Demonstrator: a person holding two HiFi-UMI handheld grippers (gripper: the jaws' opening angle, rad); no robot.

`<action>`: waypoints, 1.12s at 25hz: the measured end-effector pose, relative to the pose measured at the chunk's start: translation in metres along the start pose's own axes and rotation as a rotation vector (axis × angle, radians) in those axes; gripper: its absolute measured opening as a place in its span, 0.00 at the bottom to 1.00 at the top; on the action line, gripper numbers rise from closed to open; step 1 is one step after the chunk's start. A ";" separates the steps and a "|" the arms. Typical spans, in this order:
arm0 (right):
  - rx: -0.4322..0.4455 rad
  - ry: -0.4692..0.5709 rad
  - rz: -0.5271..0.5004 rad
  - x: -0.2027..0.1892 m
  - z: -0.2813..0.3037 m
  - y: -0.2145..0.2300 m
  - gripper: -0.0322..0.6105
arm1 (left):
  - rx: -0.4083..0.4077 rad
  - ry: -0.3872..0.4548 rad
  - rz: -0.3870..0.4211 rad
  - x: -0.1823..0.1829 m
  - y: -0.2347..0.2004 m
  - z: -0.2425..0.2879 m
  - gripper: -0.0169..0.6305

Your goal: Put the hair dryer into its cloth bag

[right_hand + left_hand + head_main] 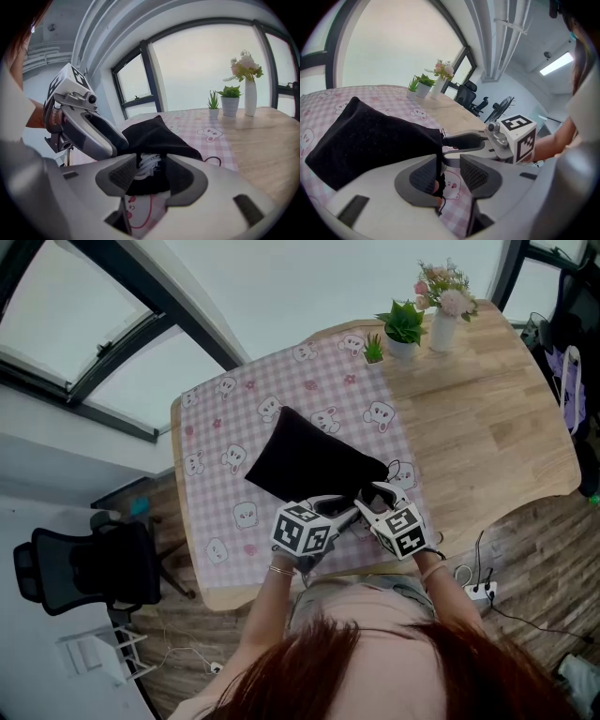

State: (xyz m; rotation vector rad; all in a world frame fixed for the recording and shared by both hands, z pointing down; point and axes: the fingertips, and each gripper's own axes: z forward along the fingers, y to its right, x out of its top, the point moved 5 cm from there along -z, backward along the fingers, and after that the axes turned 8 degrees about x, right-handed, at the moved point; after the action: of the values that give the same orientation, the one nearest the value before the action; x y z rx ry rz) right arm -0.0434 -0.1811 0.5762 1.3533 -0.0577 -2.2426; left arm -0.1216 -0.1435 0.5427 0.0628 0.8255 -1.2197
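The black cloth bag (309,460) lies on the pink checked tablecloth (225,427), its mouth toward me. Inside that mouth a white coiled cord (149,164) shows; the rest of the dryer is hidden by the cloth. My left gripper (342,519) is open at the mouth's left side. In its own view (450,171) the bag's hem and drawstring (438,187) rest against the left pad, with bare tablecloth across the gap. My right gripper (373,501) (152,171) stands open around the mouth, with the cloth (154,133) and cord between its jaws.
A vase of flowers (442,324) and two potted plants (403,329) stand at the wooden table's far end (487,418). A thin black cord (213,161) trails from the bag onto the cloth. An office chair (84,568) and a power strip (478,592) are on the floor.
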 end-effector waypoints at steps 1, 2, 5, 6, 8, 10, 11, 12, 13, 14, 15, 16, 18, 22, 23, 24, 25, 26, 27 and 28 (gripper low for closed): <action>0.000 0.000 0.001 0.000 -0.001 0.000 0.36 | 0.007 0.002 -0.005 -0.001 0.000 0.001 0.23; 0.000 0.000 0.001 -0.001 -0.002 0.000 0.35 | 0.015 0.003 -0.009 -0.002 -0.001 0.001 0.24; 0.006 0.001 0.001 -0.002 -0.005 0.002 0.34 | 0.042 0.010 -0.018 -0.005 0.000 0.004 0.25; 0.011 0.001 0.000 -0.002 -0.006 0.003 0.34 | 0.053 0.015 -0.022 -0.005 0.001 0.005 0.25; 0.023 0.005 0.001 -0.003 -0.008 0.005 0.34 | 0.074 0.030 -0.032 -0.006 0.002 0.007 0.27; 0.028 0.012 0.004 -0.005 -0.012 0.008 0.34 | 0.088 0.047 -0.038 -0.006 0.005 0.011 0.27; 0.030 0.016 0.004 -0.005 -0.013 0.009 0.33 | 0.094 0.057 -0.041 -0.006 0.006 0.012 0.27; 0.034 0.020 0.003 -0.006 -0.015 0.010 0.33 | 0.101 0.066 -0.046 -0.007 0.007 0.014 0.28; 0.040 0.025 0.001 -0.006 -0.016 0.011 0.33 | 0.111 0.074 -0.054 -0.009 0.007 0.015 0.28; 0.049 0.028 -0.003 -0.006 -0.016 0.012 0.33 | 0.123 0.082 -0.061 -0.010 0.007 0.016 0.28; 0.056 0.030 -0.006 -0.005 -0.017 0.013 0.33 | 0.134 0.090 -0.068 -0.010 0.008 0.016 0.28; 0.061 0.030 -0.009 -0.005 -0.017 0.014 0.33 | 0.145 0.099 -0.074 -0.010 0.008 0.016 0.28; 0.066 0.032 -0.010 -0.007 -0.020 0.016 0.33 | 0.160 0.118 -0.080 -0.009 0.011 0.016 0.28; 0.069 0.045 -0.003 -0.007 -0.025 0.019 0.31 | 0.194 0.160 -0.070 -0.007 0.016 0.013 0.28; 0.073 0.048 0.001 -0.007 -0.025 0.019 0.31 | 0.205 0.168 -0.066 -0.006 0.016 0.012 0.28; 0.078 0.051 0.006 -0.006 -0.025 0.020 0.31 | 0.218 0.175 -0.062 -0.004 0.017 0.011 0.28; 0.083 0.053 0.010 -0.006 -0.025 0.020 0.30 | 0.231 0.182 -0.057 -0.003 0.017 0.009 0.28; 0.087 0.054 0.015 -0.006 -0.025 0.021 0.28 | 0.241 0.190 -0.051 -0.002 0.019 0.007 0.28; 0.091 0.056 0.018 -0.006 -0.025 0.021 0.28 | 0.247 0.198 -0.044 0.000 0.021 0.005 0.27; 0.092 0.059 0.022 -0.006 -0.025 0.022 0.28 | 0.250 0.205 -0.039 0.002 0.023 0.003 0.27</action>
State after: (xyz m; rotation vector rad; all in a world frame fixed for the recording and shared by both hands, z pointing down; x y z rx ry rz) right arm -0.0112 -0.1919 0.5748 1.4598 -0.1562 -2.2044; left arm -0.1003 -0.1372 0.5350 0.3819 0.8498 -1.3636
